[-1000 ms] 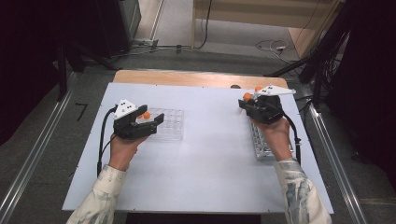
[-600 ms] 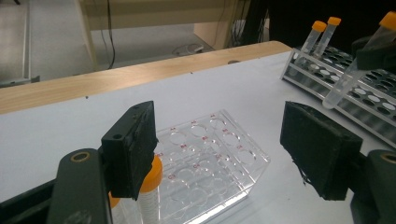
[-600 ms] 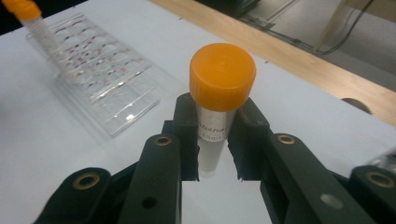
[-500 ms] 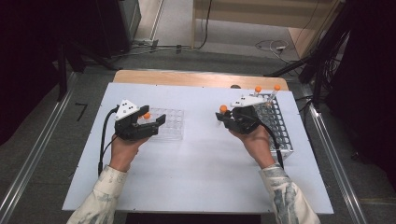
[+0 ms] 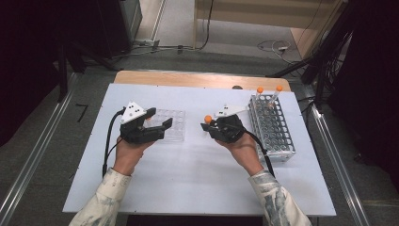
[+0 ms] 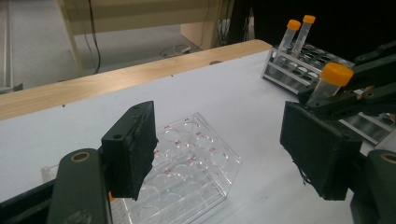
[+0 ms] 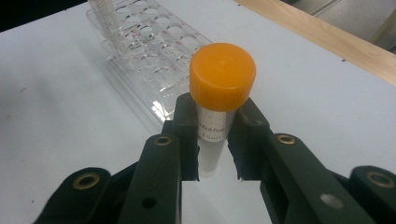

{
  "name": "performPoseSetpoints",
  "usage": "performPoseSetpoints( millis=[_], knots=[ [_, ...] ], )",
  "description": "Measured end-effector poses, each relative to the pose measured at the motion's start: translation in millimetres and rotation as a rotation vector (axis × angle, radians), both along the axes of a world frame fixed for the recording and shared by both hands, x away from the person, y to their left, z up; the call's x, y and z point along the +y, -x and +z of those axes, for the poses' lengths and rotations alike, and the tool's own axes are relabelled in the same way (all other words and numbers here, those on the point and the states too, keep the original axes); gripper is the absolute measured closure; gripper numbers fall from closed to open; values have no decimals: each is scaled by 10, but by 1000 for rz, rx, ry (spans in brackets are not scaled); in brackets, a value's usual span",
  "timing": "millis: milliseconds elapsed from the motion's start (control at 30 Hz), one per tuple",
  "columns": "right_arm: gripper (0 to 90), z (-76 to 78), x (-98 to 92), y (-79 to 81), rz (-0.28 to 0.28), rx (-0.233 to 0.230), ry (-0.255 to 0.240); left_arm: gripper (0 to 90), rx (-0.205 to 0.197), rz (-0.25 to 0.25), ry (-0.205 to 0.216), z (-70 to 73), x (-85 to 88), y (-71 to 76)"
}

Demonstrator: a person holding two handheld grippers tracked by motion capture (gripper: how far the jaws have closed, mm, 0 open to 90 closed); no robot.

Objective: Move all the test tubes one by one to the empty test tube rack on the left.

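Note:
My right gripper (image 7: 212, 135) is shut on a clear tube with an orange cap (image 7: 222, 70), gripping it just below the cap. In the high view this tube (image 5: 207, 119) hangs over the middle of the table, between the two racks, with the right gripper (image 5: 210, 125) pointing left. A clear plastic rack (image 5: 170, 125) with empty wells lies at the left. My left gripper (image 5: 158, 120) hovers at its near-left edge, open, and the clear rack (image 6: 191, 161) shows between its pads (image 6: 133, 149). The held tube (image 6: 334, 74) also appears at the right of the left gripper view.
A metal tube rack (image 5: 274, 129) stands at the right of the white table (image 5: 197, 179), with two orange-capped tubes (image 5: 268, 90) upright at its far end. A wooden strip (image 5: 188, 79) borders the far edge. Cables trail from both grippers.
My right gripper has carried the orange-capped tube leftward, away from the metal rack and toward the clear rack. The left gripper has stayed in place.

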State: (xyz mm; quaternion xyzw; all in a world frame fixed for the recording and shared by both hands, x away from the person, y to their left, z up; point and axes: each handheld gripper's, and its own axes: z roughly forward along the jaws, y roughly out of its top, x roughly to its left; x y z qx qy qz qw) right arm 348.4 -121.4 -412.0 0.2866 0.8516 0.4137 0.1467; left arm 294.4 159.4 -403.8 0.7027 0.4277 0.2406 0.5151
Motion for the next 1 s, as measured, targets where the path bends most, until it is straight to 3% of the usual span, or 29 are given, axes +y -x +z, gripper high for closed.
performPoseSetpoints(
  millis=[467, 633, 1000],
  knots=[
    [720, -66, 223, 89, 59, 12, 18, 273, 5, -25, -4, -10, -65, 9],
    [720, -96, 319, 122, 89, 15, 29, 274, 20, -63, 18, -22, -121, 20],
    [719, -148, 534, 186, 140, 31, 35, 333, 37, -150, -9, -82, -319, 57]
  ],
)
